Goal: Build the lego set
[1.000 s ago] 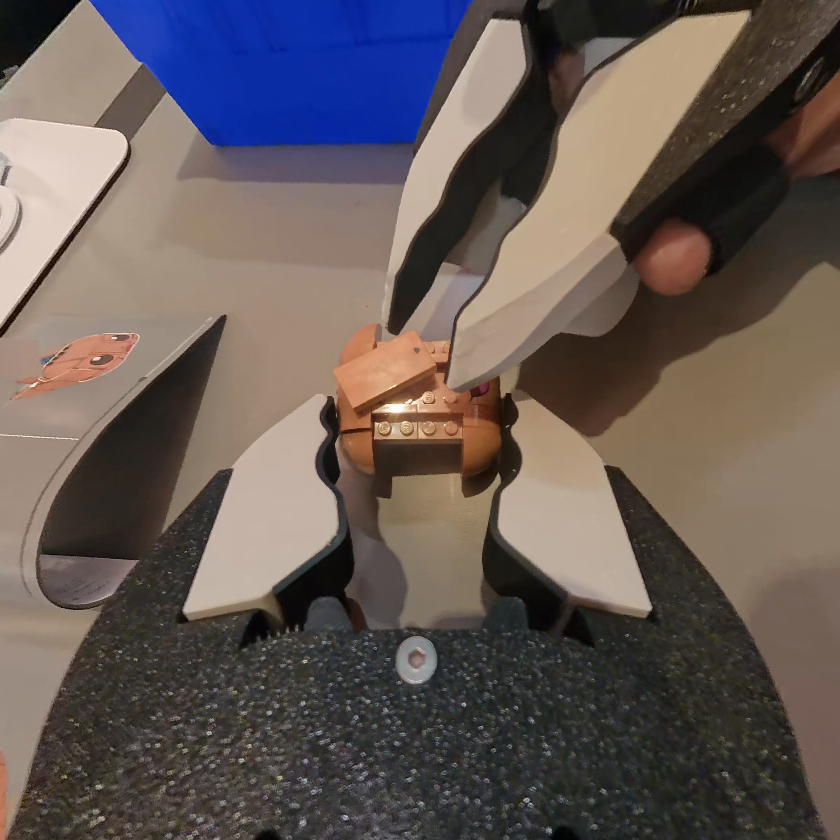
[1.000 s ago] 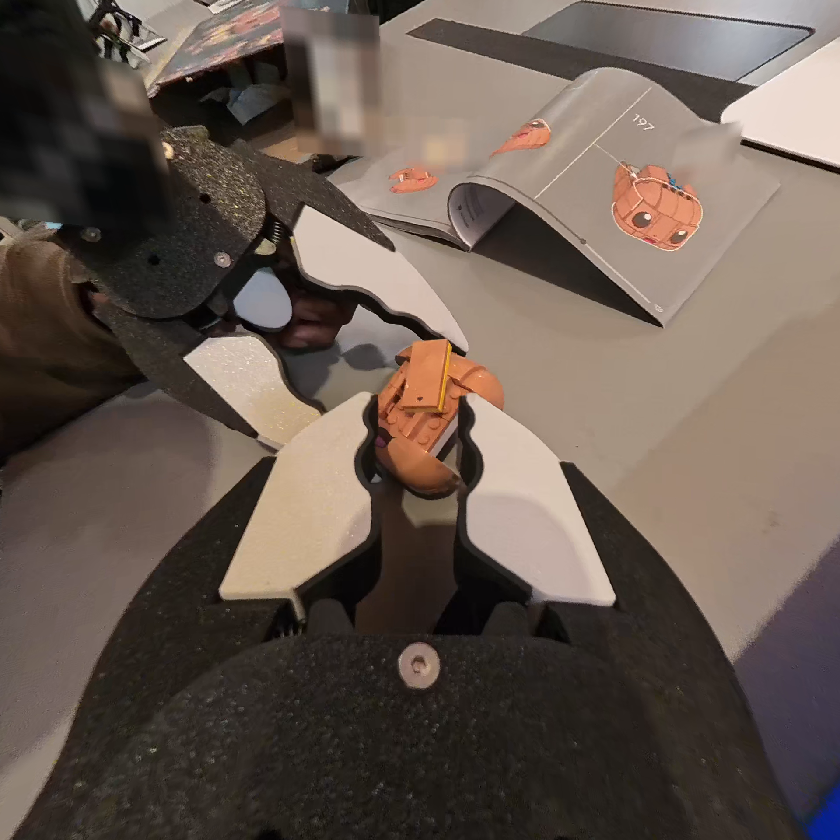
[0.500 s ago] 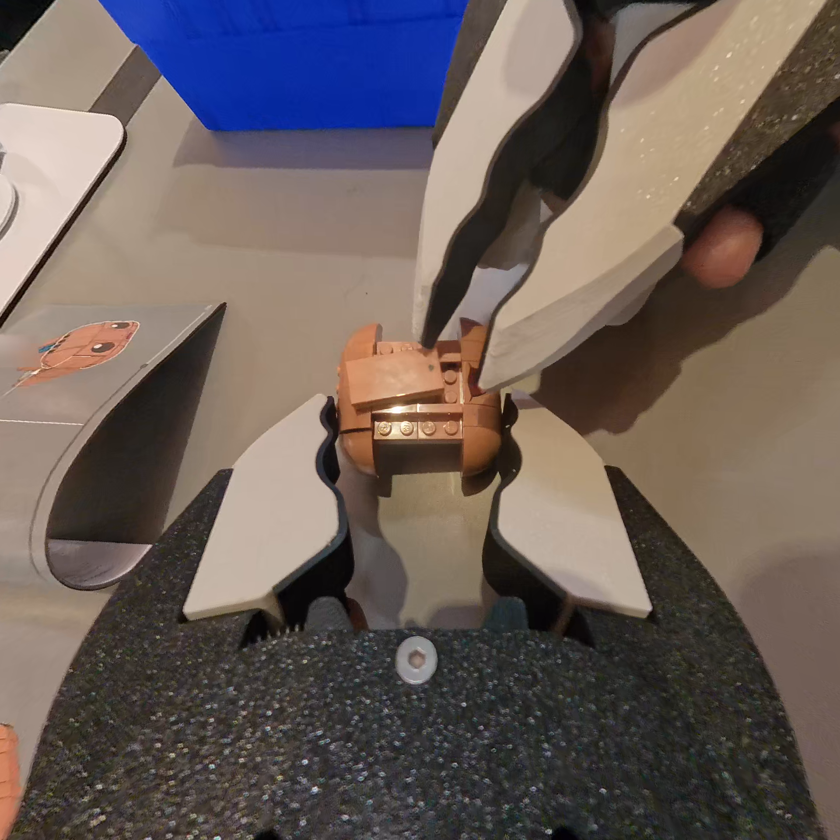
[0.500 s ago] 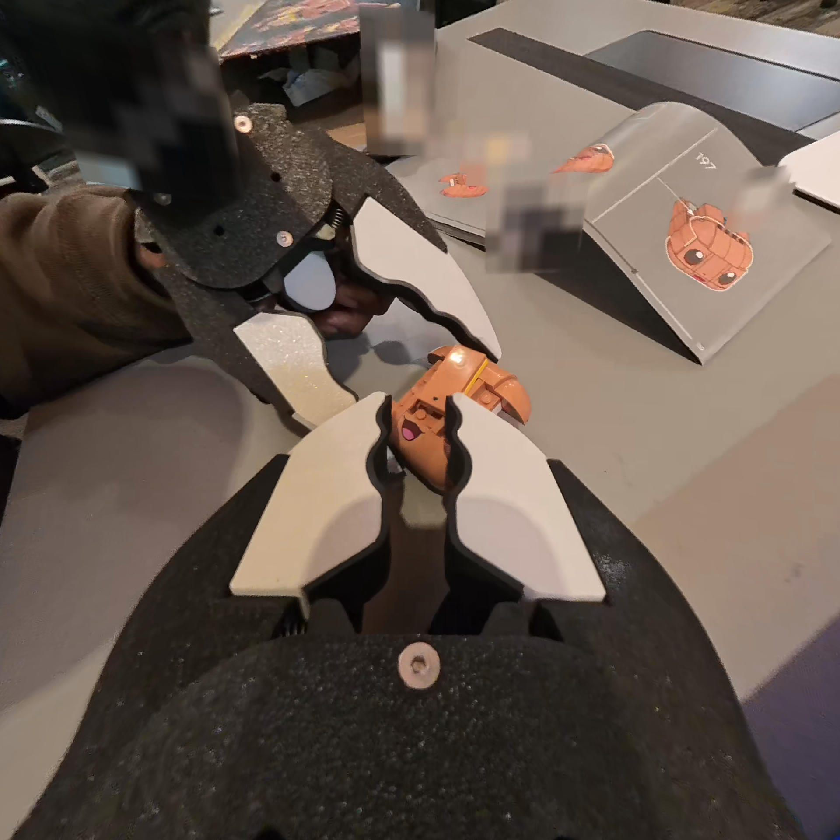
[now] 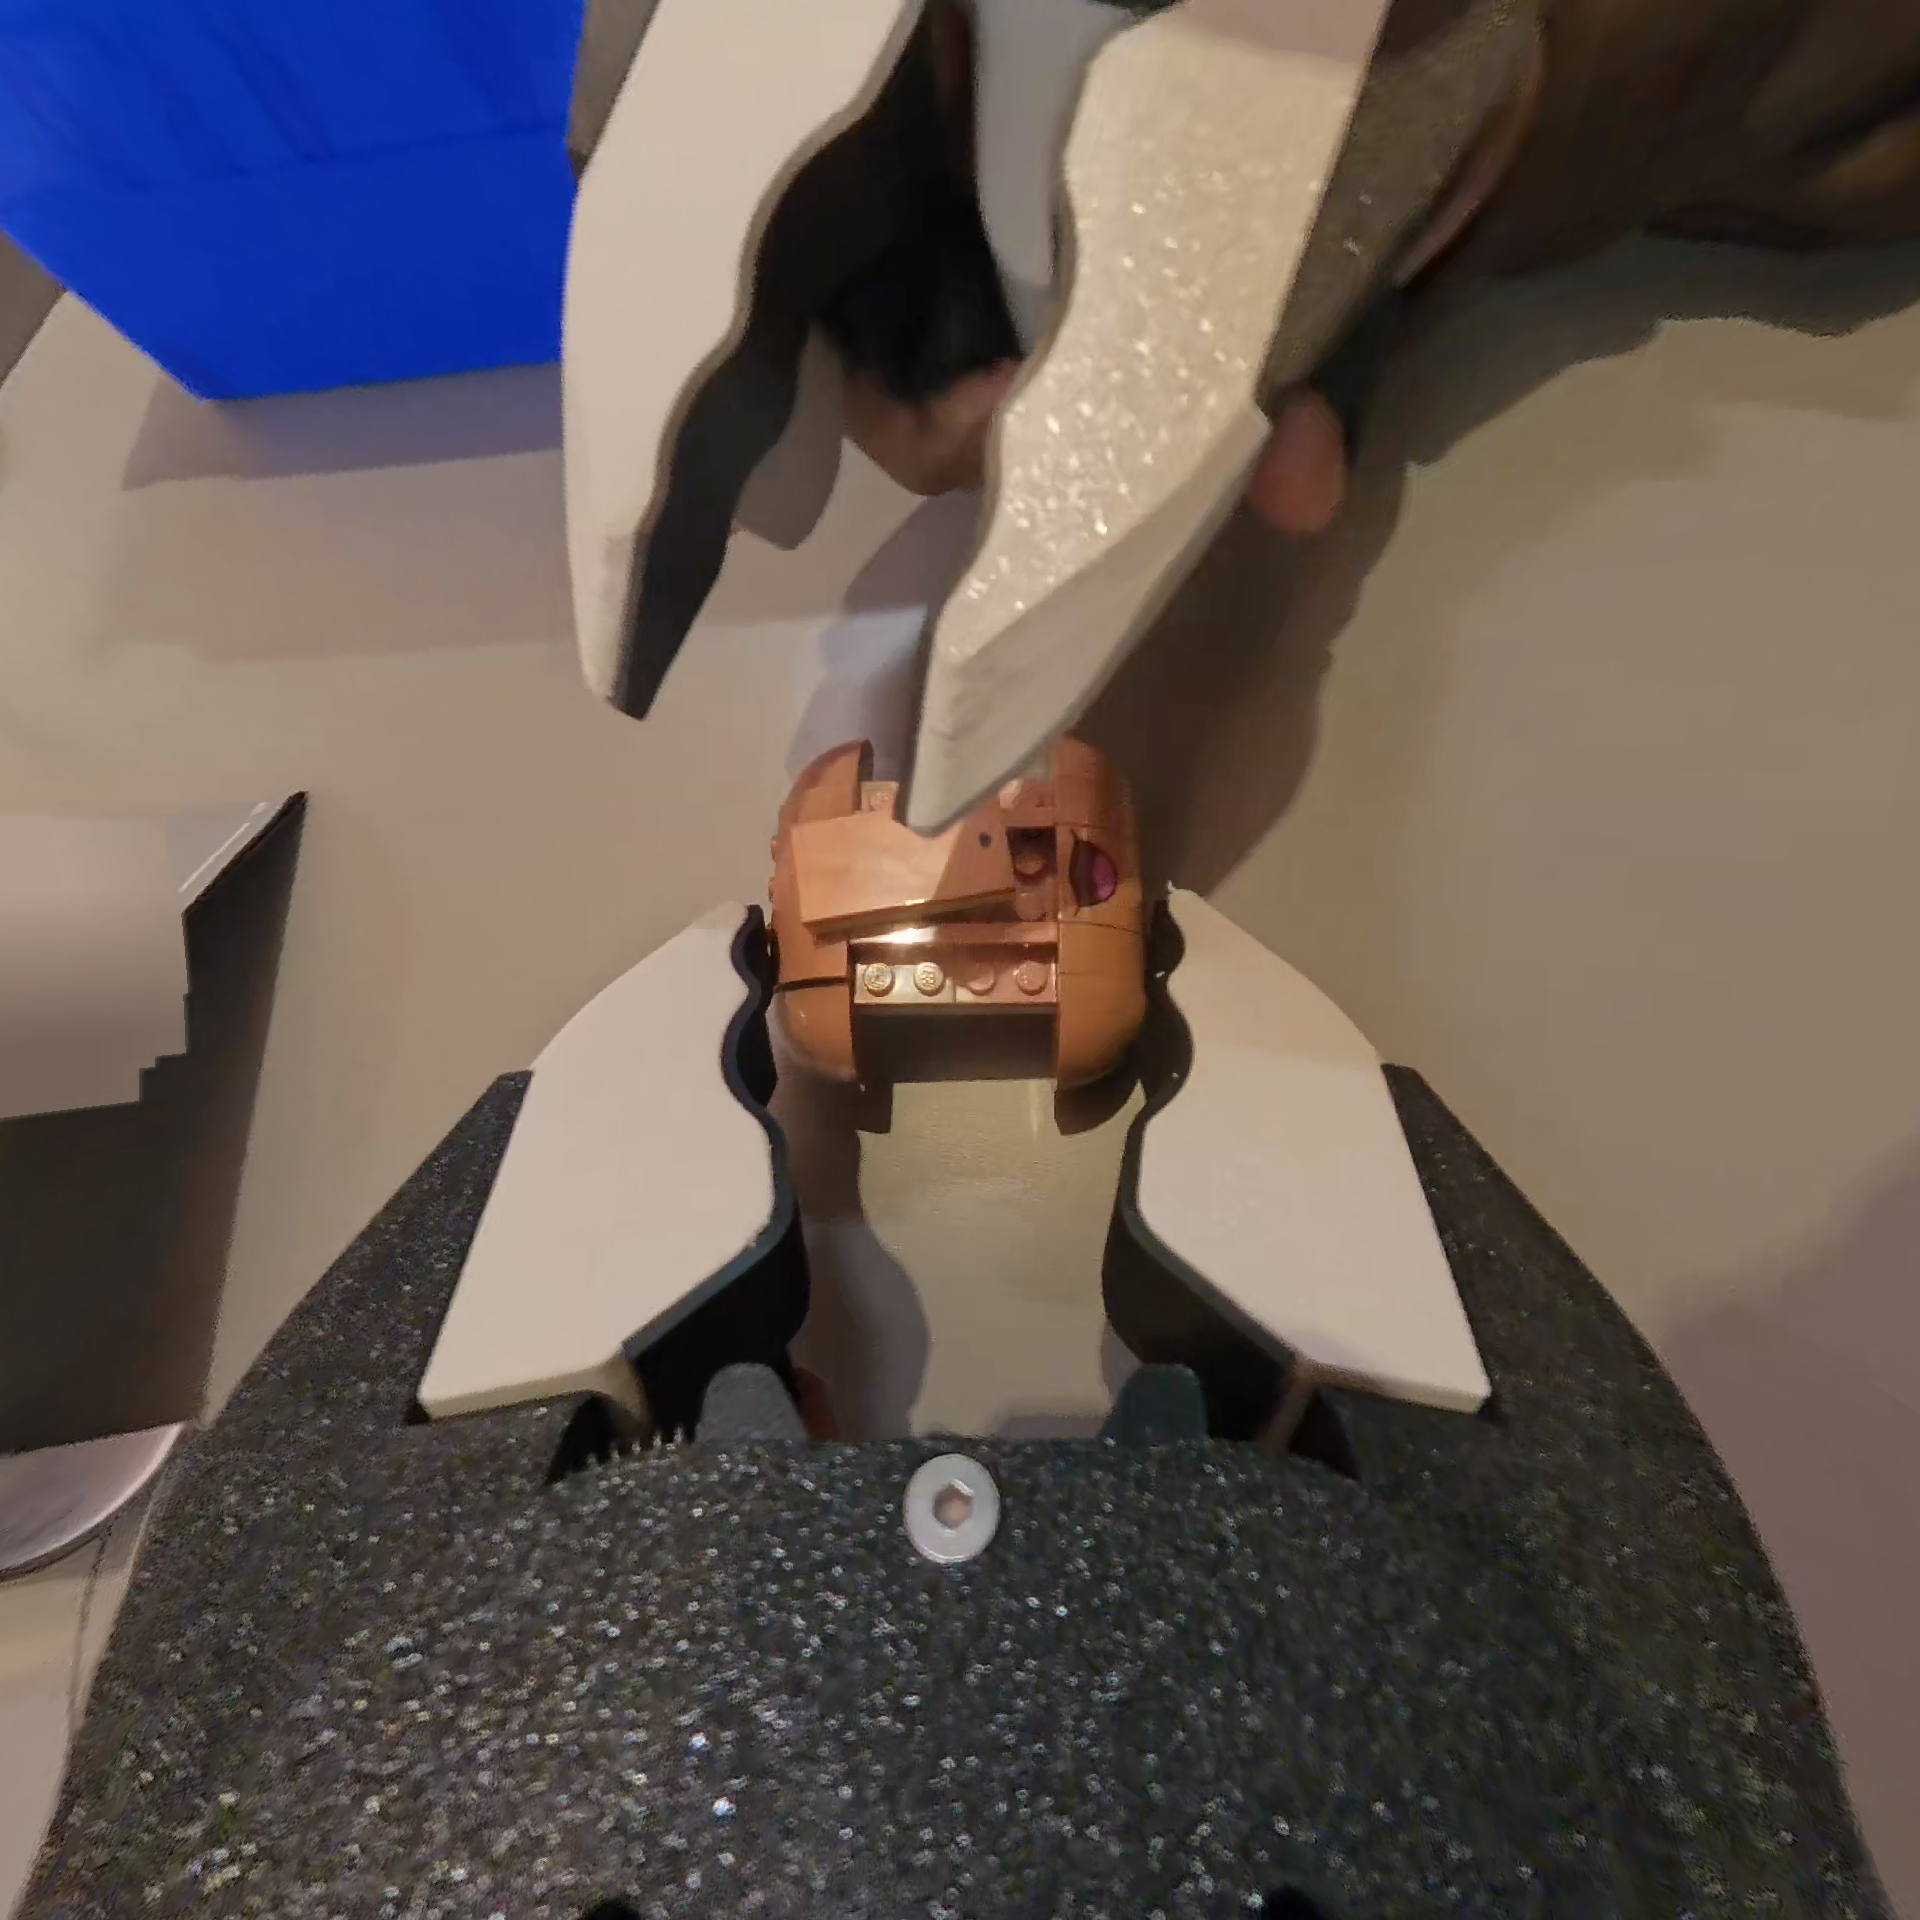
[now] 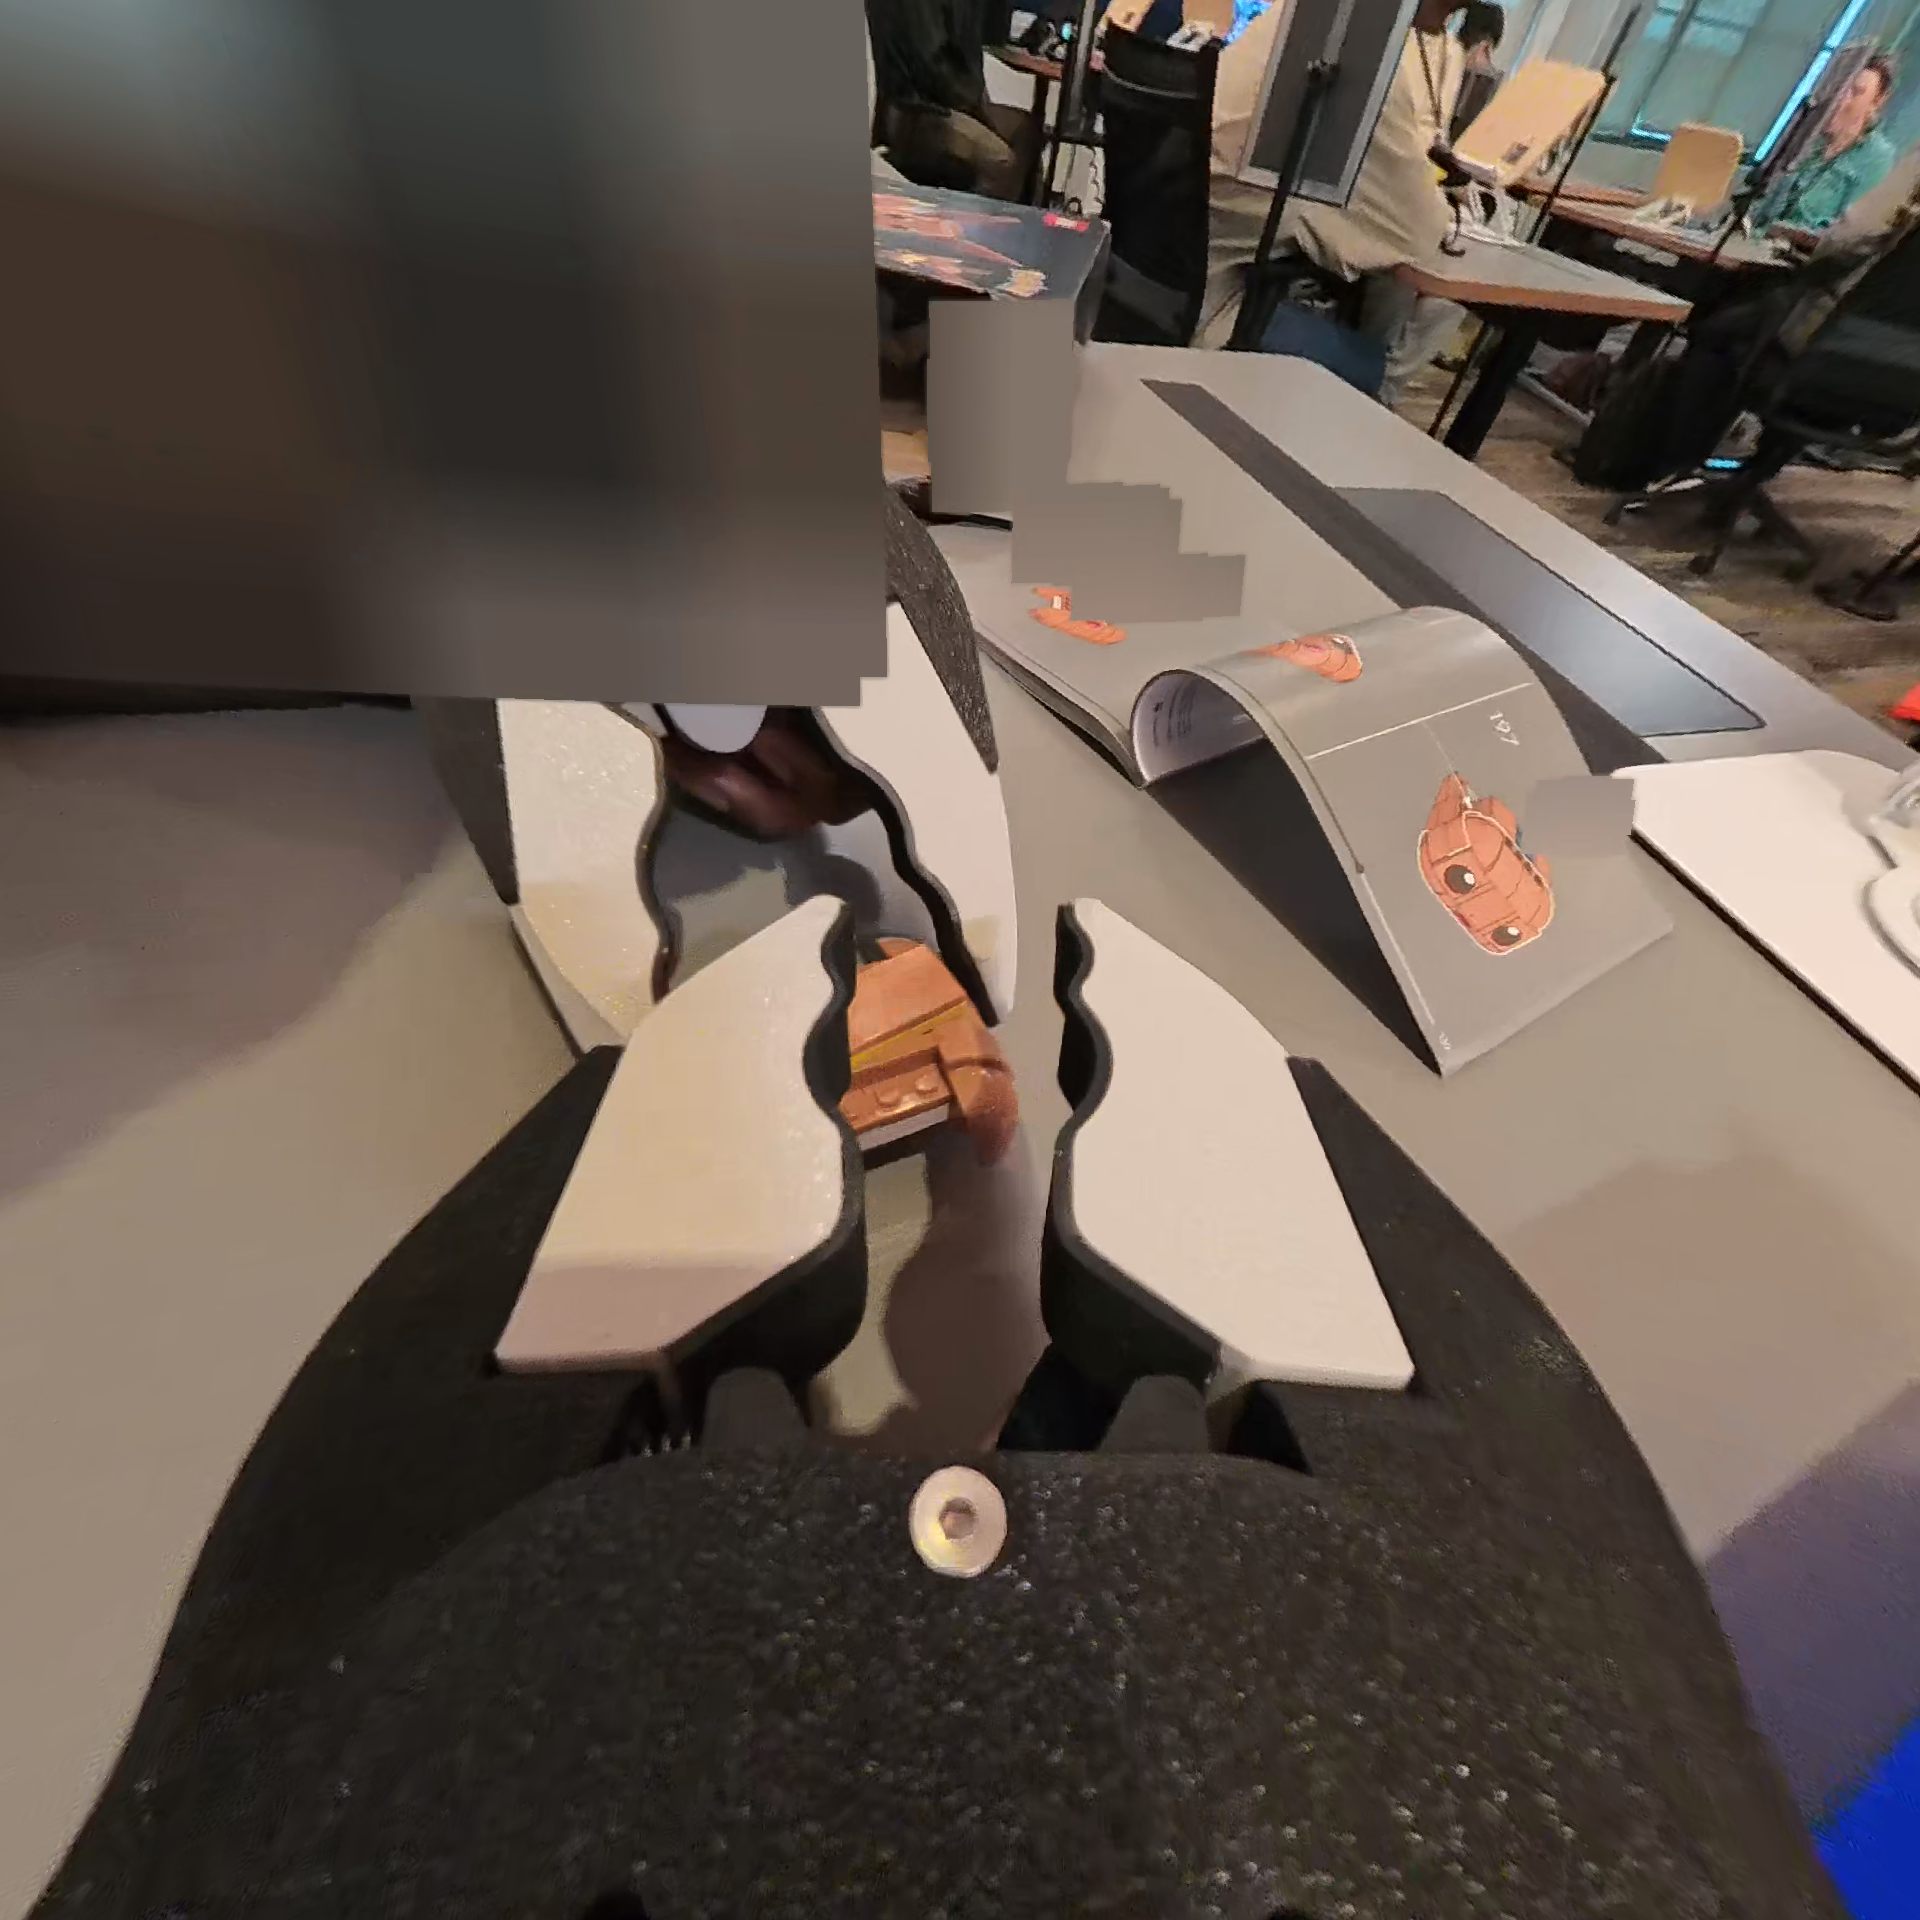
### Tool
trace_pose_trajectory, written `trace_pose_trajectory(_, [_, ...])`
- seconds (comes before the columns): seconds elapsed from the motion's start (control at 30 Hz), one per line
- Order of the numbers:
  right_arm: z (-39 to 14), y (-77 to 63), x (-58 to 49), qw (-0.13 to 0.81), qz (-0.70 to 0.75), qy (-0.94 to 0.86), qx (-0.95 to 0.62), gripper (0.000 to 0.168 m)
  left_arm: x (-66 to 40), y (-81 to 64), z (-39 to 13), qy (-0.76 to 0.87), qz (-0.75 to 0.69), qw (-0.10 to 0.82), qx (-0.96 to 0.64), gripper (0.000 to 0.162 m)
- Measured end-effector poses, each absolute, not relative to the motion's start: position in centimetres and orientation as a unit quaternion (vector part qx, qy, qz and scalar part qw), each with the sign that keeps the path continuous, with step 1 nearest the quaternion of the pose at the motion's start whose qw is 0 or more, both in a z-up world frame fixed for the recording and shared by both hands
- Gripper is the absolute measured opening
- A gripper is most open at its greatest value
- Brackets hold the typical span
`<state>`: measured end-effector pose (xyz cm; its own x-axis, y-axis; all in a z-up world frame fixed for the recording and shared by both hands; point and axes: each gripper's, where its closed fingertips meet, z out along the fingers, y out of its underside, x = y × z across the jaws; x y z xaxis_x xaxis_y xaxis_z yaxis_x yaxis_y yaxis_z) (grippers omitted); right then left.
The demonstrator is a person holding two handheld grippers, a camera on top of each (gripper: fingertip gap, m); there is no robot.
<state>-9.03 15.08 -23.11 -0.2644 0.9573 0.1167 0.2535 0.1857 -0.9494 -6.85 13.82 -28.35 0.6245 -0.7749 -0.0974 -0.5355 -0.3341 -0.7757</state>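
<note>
A brown lego model (image 5: 966,997) with a rounded body rests on the grey table. My left gripper (image 5: 956,920) is shut on its two sides. A flat brown tile (image 5: 883,878) lies slightly tilted on top of the model. My right gripper (image 5: 779,758) comes down from above, open and empty, and one of its fingertips (image 5: 935,800) touches the tile. In the right wrist view the right gripper (image 6: 956,920) is open, and the model (image 6: 914,1049) shows partly behind its left finger. The left gripper's fingers (image 6: 966,831) stand around the model there.
An open instruction booklet (image 6: 1455,831) arches on the table to the right of the model. A blue bin (image 5: 291,187) stands at the back. A white board (image 6: 1787,873) lies at the far right. People sit at desks behind. Some 5 centimeters of space lies between my two pairs of fingers.
My right gripper has opened wider and drawn back from around the model, and one fingertip now rests on the tile. The left gripper has kept its hold and not moved.
</note>
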Motion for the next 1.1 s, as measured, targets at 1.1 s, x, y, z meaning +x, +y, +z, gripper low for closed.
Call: trace_pose_trajectory(1.1, [-25.0,12.9,-7.8,0.301,0.447,-0.72,-0.436,0.039,-5.5,11.5,-28.9,0.458,-0.196,0.375,-0.782,0.069])
